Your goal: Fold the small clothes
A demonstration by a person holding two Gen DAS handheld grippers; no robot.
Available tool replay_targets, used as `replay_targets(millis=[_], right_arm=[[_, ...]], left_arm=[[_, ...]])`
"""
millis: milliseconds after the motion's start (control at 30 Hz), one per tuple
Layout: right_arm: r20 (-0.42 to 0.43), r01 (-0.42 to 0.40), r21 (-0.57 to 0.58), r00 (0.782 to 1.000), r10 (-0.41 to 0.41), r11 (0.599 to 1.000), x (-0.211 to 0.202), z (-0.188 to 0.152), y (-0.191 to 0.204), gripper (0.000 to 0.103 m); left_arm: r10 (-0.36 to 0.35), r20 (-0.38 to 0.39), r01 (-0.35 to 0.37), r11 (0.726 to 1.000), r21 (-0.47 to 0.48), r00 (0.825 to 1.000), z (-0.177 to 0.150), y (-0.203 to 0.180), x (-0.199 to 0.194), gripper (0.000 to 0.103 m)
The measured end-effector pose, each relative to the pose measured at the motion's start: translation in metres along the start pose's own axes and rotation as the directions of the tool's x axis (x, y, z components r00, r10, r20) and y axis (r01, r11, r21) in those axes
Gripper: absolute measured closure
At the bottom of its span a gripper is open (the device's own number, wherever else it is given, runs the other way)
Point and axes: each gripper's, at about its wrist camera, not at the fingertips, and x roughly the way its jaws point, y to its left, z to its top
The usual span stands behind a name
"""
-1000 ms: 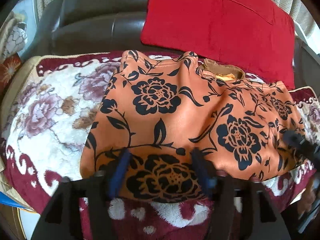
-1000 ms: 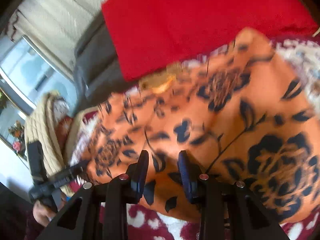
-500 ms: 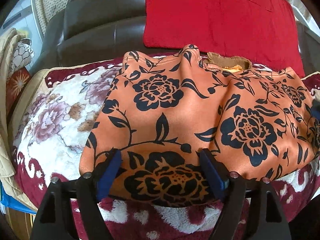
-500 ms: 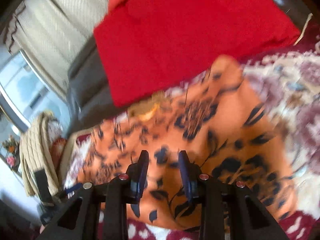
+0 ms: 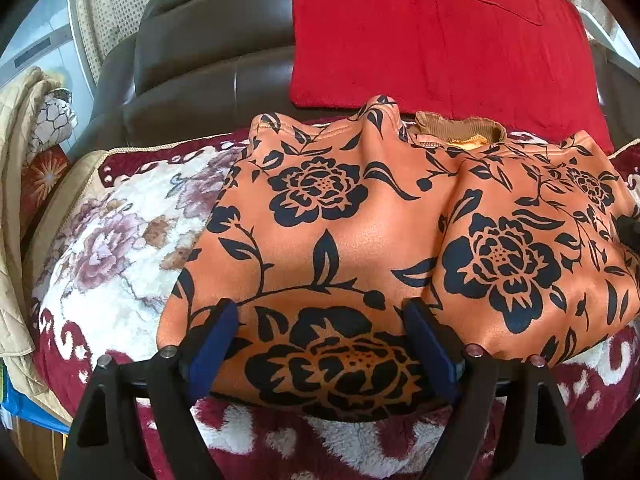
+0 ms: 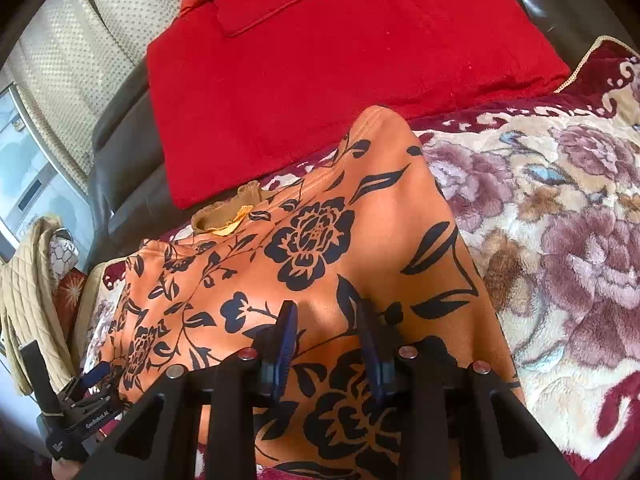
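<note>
An orange garment with black flowers (image 5: 360, 248) lies folded on a plush floral blanket (image 5: 120, 240), its ribbed collar (image 5: 456, 128) at the far side. My left gripper (image 5: 320, 320) is wide open just above the garment's near left edge, holding nothing. In the right wrist view the same garment (image 6: 320, 264) lies under my right gripper (image 6: 326, 320), which is partly open over the near right part and grips nothing. The left gripper also shows at the lower left of the right wrist view (image 6: 92, 376).
A red cushion (image 5: 440, 40) leans on the dark leather sofa back (image 5: 208, 60) behind the garment. A beige quilted cloth (image 5: 16, 200) hangs at the left. The blanket (image 6: 560, 240) extends to the right of the garment.
Both grippers have drawn back and risen a little from the garment. The left jaws have opened wider. The right view has swung to the right, showing more blanket.
</note>
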Motion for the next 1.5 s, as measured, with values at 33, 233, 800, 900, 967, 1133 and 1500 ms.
replay_targets(millis=[33,233,800,900,967,1133,1500], right_arm=[[0.000,0.001,0.002,1.000,-0.001,1.000,0.002,0.001,0.003,0.068],[0.042,-0.058,0.046,0.998,0.056,0.997,-0.017,-0.003,-0.005,0.067],[-0.125,-0.285,-0.241,0.957,0.262,0.928,0.007,-0.047,0.096,0.067],[-0.229,-0.224,-0.231,0.958,0.171,0.947,0.035,-0.058,0.093,0.068],[-0.211,-0.228,-0.240,0.961,0.179,0.944,0.030,-0.059,0.095,0.068],[-0.165,-0.284,-0.218,0.954,0.251,0.934,0.017,-0.053,0.091,0.068],[-0.200,-0.223,-0.208,0.963,0.181,0.953,0.030,-0.051,0.086,0.068]], left_arm=[[-0.001,0.000,0.001,1.000,0.000,1.000,0.000,0.000,0.000,0.017],[-0.005,-0.006,0.005,1.000,-0.004,1.000,0.000,0.001,-0.004,0.017],[0.016,-0.054,-0.027,0.979,-0.202,0.998,-0.024,0.076,-0.036,0.017],[-0.036,-0.123,0.001,0.963,-0.269,0.992,-0.030,0.079,-0.023,0.017],[-0.080,-0.141,0.031,0.947,-0.320,0.987,-0.032,0.082,-0.021,0.017],[-0.198,-0.081,0.144,0.888,-0.437,0.977,-0.032,0.091,-0.032,0.017],[-0.337,-0.025,0.240,0.718,-0.653,0.941,-0.027,0.103,0.020,0.019]])
